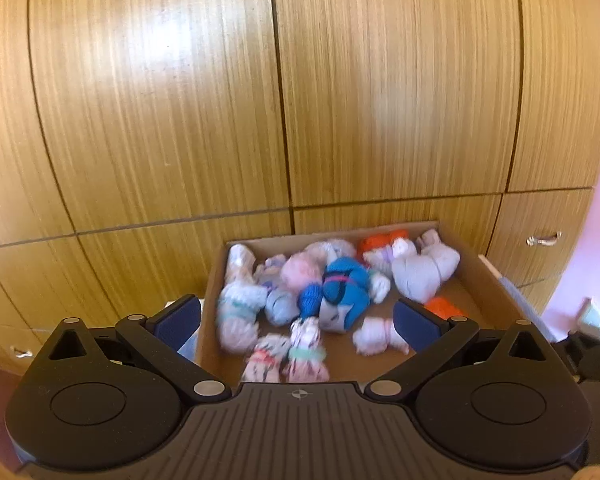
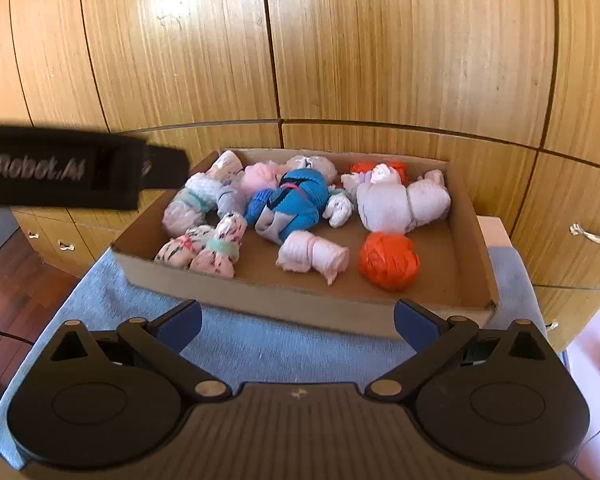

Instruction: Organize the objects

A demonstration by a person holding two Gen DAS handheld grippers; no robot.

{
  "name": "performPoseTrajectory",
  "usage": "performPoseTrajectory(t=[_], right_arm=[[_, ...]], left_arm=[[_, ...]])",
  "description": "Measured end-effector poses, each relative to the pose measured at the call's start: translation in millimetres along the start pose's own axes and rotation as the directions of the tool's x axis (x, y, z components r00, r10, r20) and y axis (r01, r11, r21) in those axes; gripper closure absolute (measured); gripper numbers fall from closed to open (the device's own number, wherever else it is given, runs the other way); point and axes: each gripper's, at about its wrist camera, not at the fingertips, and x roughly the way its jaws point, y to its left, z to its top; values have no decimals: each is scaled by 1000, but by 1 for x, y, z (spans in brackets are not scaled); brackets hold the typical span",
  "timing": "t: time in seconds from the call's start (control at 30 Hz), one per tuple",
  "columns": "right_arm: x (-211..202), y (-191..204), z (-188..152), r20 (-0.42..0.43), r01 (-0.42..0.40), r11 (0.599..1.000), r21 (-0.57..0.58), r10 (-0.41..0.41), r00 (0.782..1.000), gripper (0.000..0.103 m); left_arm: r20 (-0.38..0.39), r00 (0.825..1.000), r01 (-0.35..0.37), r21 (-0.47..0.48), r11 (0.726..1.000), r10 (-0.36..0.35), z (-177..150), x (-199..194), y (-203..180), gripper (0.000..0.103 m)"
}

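A shallow cardboard box [image 2: 300, 300] holds several rolled sock bundles: a blue one [image 2: 296, 204], an orange one [image 2: 388, 260], a pale pink one [image 2: 316, 258], a big white one [image 2: 396, 204] and patterned ones [image 2: 204, 250]. It also shows, blurred, in the left wrist view [image 1: 210, 280]. My left gripper [image 1: 298, 322] is open and empty, hovering over the box above the blue bundle [image 1: 346, 290]. Its body enters the right wrist view [image 2: 60, 168] from the left. My right gripper [image 2: 298, 326] is open and empty, in front of the box's near wall.
The box sits on a blue-grey cloth [image 2: 236, 344]. Wooden cabinet doors [image 2: 340, 40] fill the background, with drawers and metal handles [image 2: 592, 234] at the right and lower left [image 2: 66, 246]. Dark wood floor [image 2: 16, 292] lies at the left.
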Motion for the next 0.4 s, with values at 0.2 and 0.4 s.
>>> performPoseTrajectory(t=[0.2,0.4], right_arm=[[16,-4,10,-17,9,1000,12,-9,1000,1],[18,-5,9,-23,9,1000,12,-9,1000,1]], left_arm=[[-22,1000,11,-9,1000,-11,3,19,-1,1],[-70,998,8,-42,999,-11,-1,25,6,1]])
